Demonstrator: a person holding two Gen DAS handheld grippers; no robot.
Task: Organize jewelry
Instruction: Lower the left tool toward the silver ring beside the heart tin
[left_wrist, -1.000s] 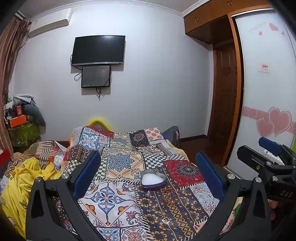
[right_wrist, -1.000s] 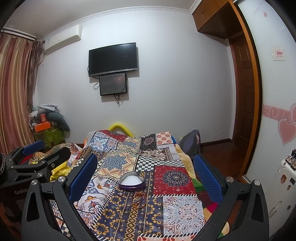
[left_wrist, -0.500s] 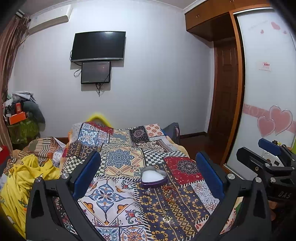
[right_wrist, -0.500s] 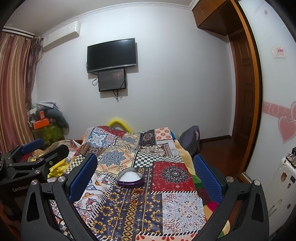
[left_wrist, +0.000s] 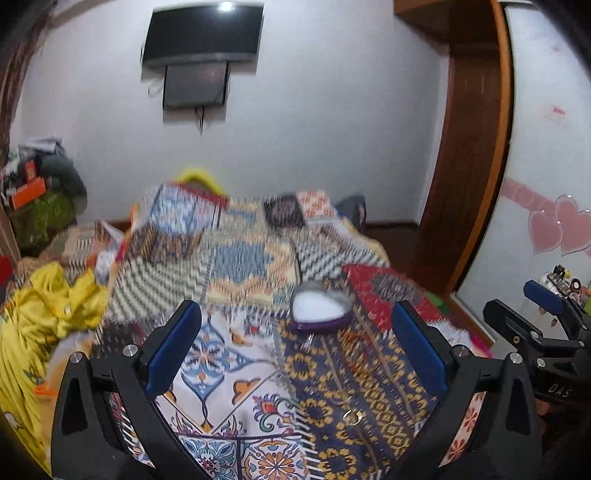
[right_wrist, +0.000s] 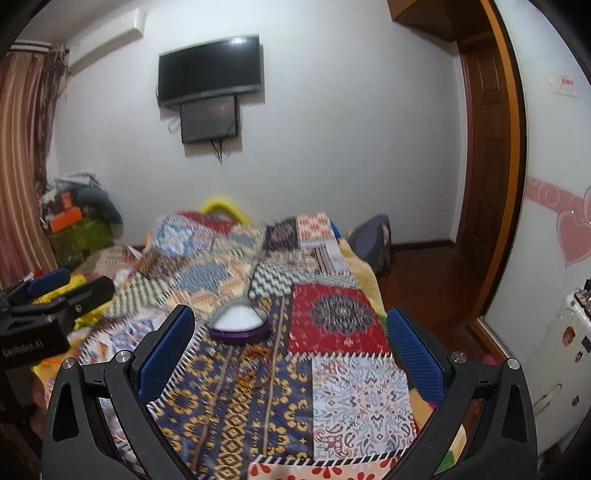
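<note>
heart box (left_wrist: 319, 312) on patchwork quilt (left_wrist: 229, 266) — yellow cloth (left_wrist: 55, 310) lies well left.

Legible text: "DAS" in white on the black body of the right gripper (left_wrist: 546, 320), left wrist view; "GenRobot.AI" on the left gripper (right_wrist: 55, 291) body, right wrist view.

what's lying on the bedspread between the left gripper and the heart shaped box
Thin chains and a small gold ring on the patchwork bedspread, before the heart-shaped box; left wrist view.
</note>
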